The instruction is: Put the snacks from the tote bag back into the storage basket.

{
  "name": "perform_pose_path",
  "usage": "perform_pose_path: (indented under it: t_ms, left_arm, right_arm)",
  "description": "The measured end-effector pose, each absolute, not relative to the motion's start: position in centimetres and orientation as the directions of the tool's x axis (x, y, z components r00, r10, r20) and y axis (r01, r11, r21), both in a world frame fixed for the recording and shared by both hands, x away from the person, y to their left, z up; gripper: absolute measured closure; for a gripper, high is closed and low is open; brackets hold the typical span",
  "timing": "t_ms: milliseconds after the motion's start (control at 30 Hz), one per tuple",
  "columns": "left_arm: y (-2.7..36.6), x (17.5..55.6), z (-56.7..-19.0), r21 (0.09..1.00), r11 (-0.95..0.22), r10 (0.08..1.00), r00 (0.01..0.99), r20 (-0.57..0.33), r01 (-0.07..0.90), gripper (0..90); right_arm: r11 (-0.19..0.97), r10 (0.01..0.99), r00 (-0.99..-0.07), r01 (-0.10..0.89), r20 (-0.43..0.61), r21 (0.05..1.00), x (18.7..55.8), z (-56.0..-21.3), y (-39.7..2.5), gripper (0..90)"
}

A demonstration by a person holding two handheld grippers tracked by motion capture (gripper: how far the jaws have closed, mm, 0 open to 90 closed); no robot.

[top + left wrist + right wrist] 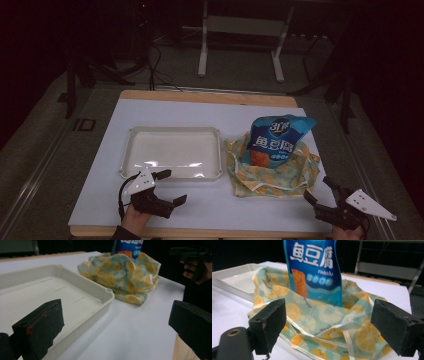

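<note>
Over on the left, left gripper [169, 186] held low near the front edge of the white table [100, 165], jaws spread wide with nothing between them, just hovering in front of the tray. Grey 3-cornered plate [139, 182] sat on top of it, person's hand [134, 218] coming in from the bottom edge. From the left gripper view, 2 black jaws framed the near corner of the tray [108, 293], with the white table surface [130, 332] running between them.

Middle of the table: shallow white tray [126, 165], rectangular, rounded corners, looked bare inside apart from some glare on the bottom. Lay just beside the cloth bag, close enough that touching or not couldn't be told.

Right of that, a lemon-print cloth bag [280, 175], crumpled and open at the top, with a blue snack packet [277, 140] standing upright in it, white characters on the front. In the right gripper view the packet [314, 270] rose out of the bag's mouth [322, 315].

Far right, right gripper [320, 189] down at the front corner, jaws also wide apart, gripping nothing, pointed at the bag and sitting just short of it.
</note>
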State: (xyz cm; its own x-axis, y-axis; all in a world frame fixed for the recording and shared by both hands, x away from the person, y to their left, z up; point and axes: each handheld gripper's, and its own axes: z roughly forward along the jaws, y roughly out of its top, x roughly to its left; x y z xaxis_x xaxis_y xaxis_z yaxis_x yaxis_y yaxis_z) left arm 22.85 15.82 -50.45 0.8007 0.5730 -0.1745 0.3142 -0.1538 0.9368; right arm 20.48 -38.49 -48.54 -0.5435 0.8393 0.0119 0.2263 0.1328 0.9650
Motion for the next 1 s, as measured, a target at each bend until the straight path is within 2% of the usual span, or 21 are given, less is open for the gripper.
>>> perform_pose_path:
  t_ms: [167, 200, 333, 400, 467, 567, 667, 800, 1000]
  left_arm:
    - [15.6, 22.5, -50.3, 0.924, -0.196, 0.531, 0.828, -0.181, 0.328, 0.2]
    - [15.6, 22.5, -50.2, 0.912, -0.21, 0.497, 0.841, -0.212, 0.354, 0.2]
    - [15.2, 22.4, -50.1, 0.904, -0.226, 0.493, 0.843, -0.215, 0.363, 0.2]
    - [15.0, 22.3, -50.0, 0.908, -0.24, 0.51, 0.84, -0.184, 0.345, 0.2]
    - [14.8, 22.5, -50.0, 0.909, -0.223, 0.479, 0.851, -0.213, 0.353, 0.2]
    - [14.6, 22.8, -50.1, 0.898, -0.221, 0.469, 0.849, -0.243, 0.379, 0.2]
    - [14.2, 23.1, -50.0, 0.895, -0.234, 0.459, 0.855, -0.241, 0.379, 0.2]
    - [13.4, 23.6, -49.8, 0.891, -0.245, 0.444, 0.861, -0.248, 0.382, 0.2]
    - [12.3, 24.4, -49.7, 0.884, -0.25, 0.442, 0.859, -0.259, 0.396, 0.2]
  right_arm:
    - [0.142, 0.817, -0.576, 0.258, 0.034, 0.956, 20.7, -48.9, -38.6, 13.0]
    - [0.16, 0.809, -0.587, 0.268, 0.029, 0.95, 20.7, -49.0, -38.6, 12.9]
    - [0.164, 0.815, -0.576, 0.319, 0.054, 0.934, 20.8, -49.1, -38.6, 12.4]
    - [0.162, 0.802, -0.592, 0.344, 0.079, 0.925, 20.7, -49.0, -38.5, 11.9]
    - [0.171, 0.818, -0.571, 0.358, 0.07, 0.918, 20.7, -48.9, -38.2, 11.6]
    - [0.19, 0.788, -0.611, 0.353, 0.071, 0.916, 20.5, -48.9, -38.1, 10.9]
    - [0.232, 0.776, -0.629, 0.353, 0.046, 0.906, 20.4, -48.7, -37.9, 10.5]
    - [0.244, 0.741, -0.668, 0.355, 0.062, 0.902, 20.6, -48.4, -37.9, 10.2]
    - [0.259, 0.734, -0.678, 0.343, 0.047, 0.903, 20.9, -47.8, -37.6, 10.2]
